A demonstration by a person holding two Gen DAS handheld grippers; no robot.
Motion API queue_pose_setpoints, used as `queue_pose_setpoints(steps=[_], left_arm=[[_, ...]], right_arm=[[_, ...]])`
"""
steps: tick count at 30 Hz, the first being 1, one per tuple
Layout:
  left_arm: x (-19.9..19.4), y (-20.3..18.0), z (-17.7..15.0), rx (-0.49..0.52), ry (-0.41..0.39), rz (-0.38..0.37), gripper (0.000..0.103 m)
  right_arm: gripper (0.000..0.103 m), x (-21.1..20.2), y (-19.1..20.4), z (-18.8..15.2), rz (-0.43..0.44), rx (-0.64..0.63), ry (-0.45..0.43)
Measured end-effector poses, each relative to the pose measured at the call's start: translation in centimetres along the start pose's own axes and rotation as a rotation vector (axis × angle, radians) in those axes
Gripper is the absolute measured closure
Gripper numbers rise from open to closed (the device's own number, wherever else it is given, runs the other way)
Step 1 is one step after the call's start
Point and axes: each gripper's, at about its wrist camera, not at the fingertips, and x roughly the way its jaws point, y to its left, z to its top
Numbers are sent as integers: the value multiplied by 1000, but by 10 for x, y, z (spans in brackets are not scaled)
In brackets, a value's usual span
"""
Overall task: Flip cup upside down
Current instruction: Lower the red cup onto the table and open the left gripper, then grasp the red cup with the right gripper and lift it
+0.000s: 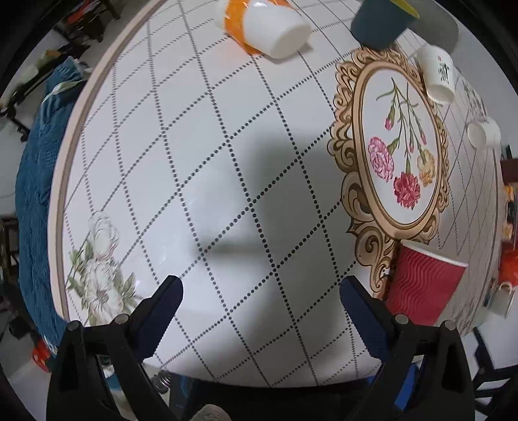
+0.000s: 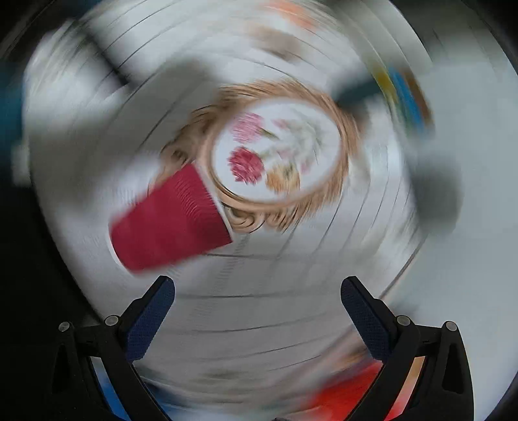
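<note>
The desk (image 1: pixel 200 136) fills your left view, its checked cloth carrying a gold-framed flower print (image 1: pixel 398 152) on the right. Along the far edge stand an orange-and-white cup (image 1: pixel 272 29), a dark blue cup (image 1: pixel 382 26) and a white mug (image 1: pixel 437 74), all apart from the job in hand.

The red cup (image 1: pixel 421 285) sits near you on the right, just beside the near end of the flower print. It seems to stand wide end up, long axis vertical.

Your left gripper (image 1: pixel 260 311) hangs over bare cloth, fingers spread wide and holding nothing; the cup lies just to the right of its right finger.

Your right gripper (image 2: pixel 257 311) is also wide apart and empty. Its view is badly smeared, yet the red cup (image 2: pixel 171 223) shows ahead and left of the fingers. The left gripper looks nearer; I can't tell for sure.
</note>
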Motion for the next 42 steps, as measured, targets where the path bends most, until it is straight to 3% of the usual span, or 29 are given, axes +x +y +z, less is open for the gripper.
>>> queue_pose_setpoints(steps=[4,8,13,15,16,23,27,31,34,42], left_arm=[[22,-9,-22,-1,20,7,4],[35,-18,-39,-22,36,18,3],[69,-10,-55,-63,49,54,3],[87,-3,-23,-83,67,51,3],[93,-2,-27,-90,75,51,3],[133,-3,-57,-109,93,66,3],[142,18,-65,-111,84,60,3],[141,11,-65,-103,76,55,3],[162,33,-72,-92,72,71,3],[134,9,-61,-86,61,79,3]], right_arm=[[0,10,50,-2,-242,-609,-24],[0,25,76,-19,-381,-1086,-111],[0,50,81,-38,-483,-1504,-192],[0,61,80,-45,-512,-1623,-215],[0,66,80,-48,-520,-1670,-226],[0,86,73,-52,-540,-1847,-283],[0,94,63,-37,-554,-1866,-303],[0,102,56,-24,-565,-1876,-304],[0,107,48,-10,-576,-1881,-305],[10,117,28,30,-579,-1886,-325]])
